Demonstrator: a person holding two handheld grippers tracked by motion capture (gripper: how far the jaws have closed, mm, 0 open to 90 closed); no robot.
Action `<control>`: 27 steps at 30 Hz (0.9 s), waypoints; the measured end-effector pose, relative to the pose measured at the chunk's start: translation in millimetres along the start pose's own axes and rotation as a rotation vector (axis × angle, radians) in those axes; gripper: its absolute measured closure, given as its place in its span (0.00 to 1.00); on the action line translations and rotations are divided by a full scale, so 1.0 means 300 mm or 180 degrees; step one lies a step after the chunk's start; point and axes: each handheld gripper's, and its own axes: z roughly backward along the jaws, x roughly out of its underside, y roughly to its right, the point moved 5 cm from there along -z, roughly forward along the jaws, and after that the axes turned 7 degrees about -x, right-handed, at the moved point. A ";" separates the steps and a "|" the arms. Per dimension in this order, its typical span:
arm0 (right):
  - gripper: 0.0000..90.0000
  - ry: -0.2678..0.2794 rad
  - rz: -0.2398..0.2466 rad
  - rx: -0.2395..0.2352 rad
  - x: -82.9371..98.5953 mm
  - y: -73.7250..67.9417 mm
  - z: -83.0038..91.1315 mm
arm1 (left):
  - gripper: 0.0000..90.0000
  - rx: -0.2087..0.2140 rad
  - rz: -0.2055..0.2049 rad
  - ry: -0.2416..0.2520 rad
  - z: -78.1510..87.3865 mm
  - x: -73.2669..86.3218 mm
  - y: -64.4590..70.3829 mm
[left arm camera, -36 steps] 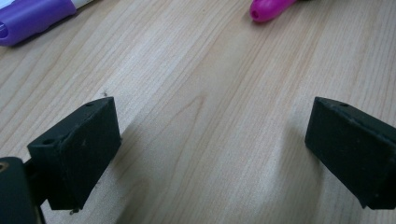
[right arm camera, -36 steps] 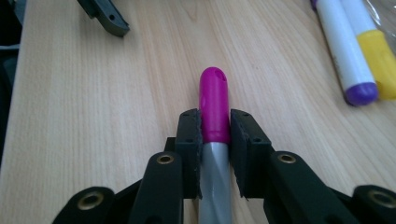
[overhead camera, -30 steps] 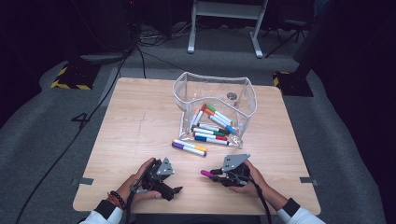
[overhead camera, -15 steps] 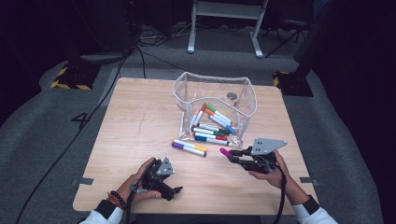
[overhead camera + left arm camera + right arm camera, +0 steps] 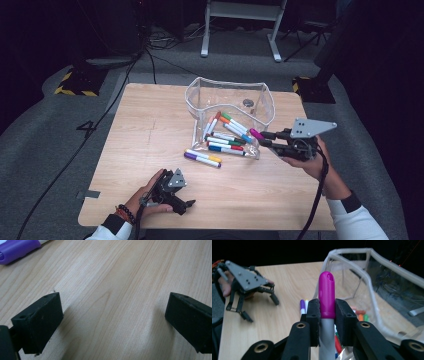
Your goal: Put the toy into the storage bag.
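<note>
Magenta-capped marker has been carried from low over the tabletop, near the front, up and right to the open side of the clear pouch. Right gripper is clamped on it at the cap base; deposit is judged imminent. Long axis lies along the fingers, cap pointing left toward the pouch. Left gripper rests on the tabletop, fingers wide apart, empty.

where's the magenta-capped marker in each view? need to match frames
High view: magenta-capped marker at right of centre, clamped in the right gripper beside the clear pouch.
Right gripper view: centre, upright between the jaws, marker.
Left gripper view: not in it; open jaws over bare table.
Shared landmark: the purple-capped marker lying on the table.
</note>
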 end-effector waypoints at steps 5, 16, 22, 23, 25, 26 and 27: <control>0.83 0.0016 0.0079 0.0045 -0.119 0.059 -0.001 | 0.02 0.0001 -0.0004 0.0004 0.000 0.000 0.000; 0.83 -0.0060 0.0073 0.0151 -0.217 0.193 -0.087 | 0.02 -0.0002 -0.0001 -0.0001 0.000 0.000 0.000; 0.83 -0.0258 -0.0077 0.0227 -0.198 0.294 -0.176 | 0.02 0.0000 -0.0003 0.0003 0.000 0.000 0.000; 0.83 -0.0287 -0.0108 0.0240 -0.192 0.306 -0.189 | 0.02 0.0000 0.0000 0.0001 0.000 0.000 0.000; 0.83 -0.0326 -0.0170 0.0245 -0.181 0.330 -0.212 | 0.02 0.0000 -0.0002 0.0004 0.000 0.000 0.000; 0.83 -0.0344 -0.0199 0.0253 -0.178 0.337 -0.220 | 0.02 0.0000 -0.0001 0.0003 0.000 0.000 0.000; 0.83 -0.0401 -0.0204 0.0282 -0.172 0.347 -0.231 | 0.02 -0.0002 0.0001 0.0008 -0.001 0.000 0.000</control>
